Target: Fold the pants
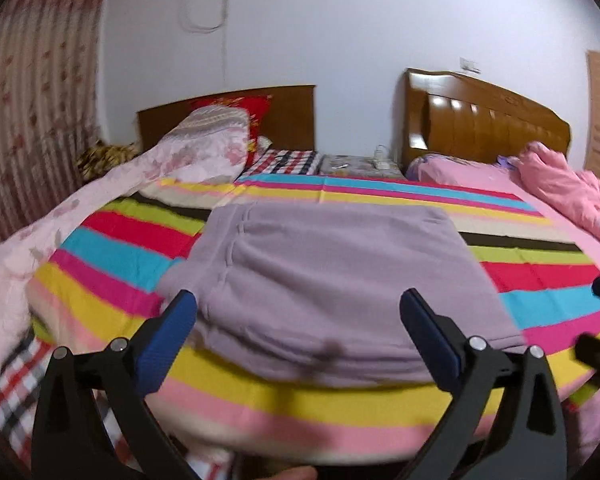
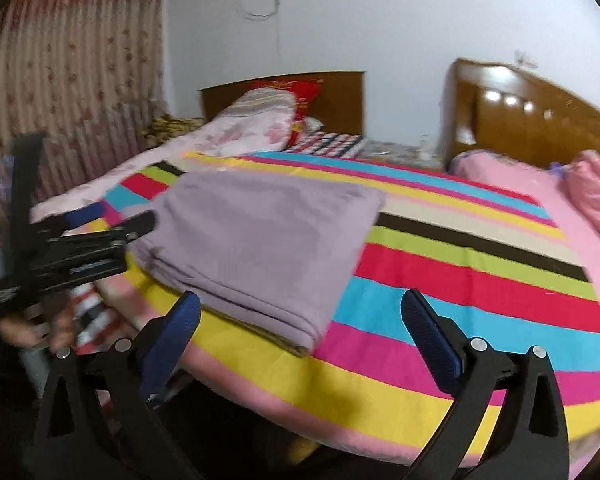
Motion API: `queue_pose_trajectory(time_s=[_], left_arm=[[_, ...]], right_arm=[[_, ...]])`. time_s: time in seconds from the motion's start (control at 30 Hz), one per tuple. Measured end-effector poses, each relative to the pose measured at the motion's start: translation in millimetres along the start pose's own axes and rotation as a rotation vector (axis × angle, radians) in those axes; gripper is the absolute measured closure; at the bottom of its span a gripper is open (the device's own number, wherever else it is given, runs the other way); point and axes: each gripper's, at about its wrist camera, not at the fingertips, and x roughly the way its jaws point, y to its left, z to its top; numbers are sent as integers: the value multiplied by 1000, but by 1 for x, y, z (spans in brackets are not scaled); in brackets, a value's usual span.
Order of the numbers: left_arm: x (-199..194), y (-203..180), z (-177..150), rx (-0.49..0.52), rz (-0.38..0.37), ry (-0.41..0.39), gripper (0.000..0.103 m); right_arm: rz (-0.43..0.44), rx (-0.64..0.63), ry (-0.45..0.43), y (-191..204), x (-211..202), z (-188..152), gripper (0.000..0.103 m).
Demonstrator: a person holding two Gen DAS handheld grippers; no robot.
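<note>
The pants (image 1: 324,280) lie folded into a compact purple rectangle on the striped sheet (image 1: 540,276) of the bed, filling the centre of the left wrist view and sitting centre left in the right wrist view. The layers stack at the near edge, which runs close to the edge of the bed.

Both sets of tongs are free of the cloth. The left tongs (image 1: 300,320) stand wide with nothing between the pads; they hover over the near edge of the fold. The right tongs (image 2: 300,320) stand wide as well, over the lower right corner of the fold.

The fold appears complete or close to it. If you tidy it, work from the near edge, where the layers show slightly uneven. Lower the pads flat onto the top layer and press lightly. Avoid pinching a single layer, since that could drag the stack open.
</note>
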Motion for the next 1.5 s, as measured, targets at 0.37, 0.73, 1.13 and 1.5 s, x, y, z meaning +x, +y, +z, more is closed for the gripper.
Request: queue_pose_trajectory(time_s=[0.37,0.73,1.13,1.5], left_arm=[[-35,-38,-22,49,14,-2,2],[-40,-29,-26,20,37,-20,2],[-39,-29,-27,32,27,-21,1],[-39,-29,-27,32,27,-20,1]], right_arm=[[-27,133,25,-15,11,-14,6],[-57,105,-70,-16,-10,-24,6],[-69,91,-67,-17,-8,-25,6],[-68,101,-62,-18,-7,-25,6]])
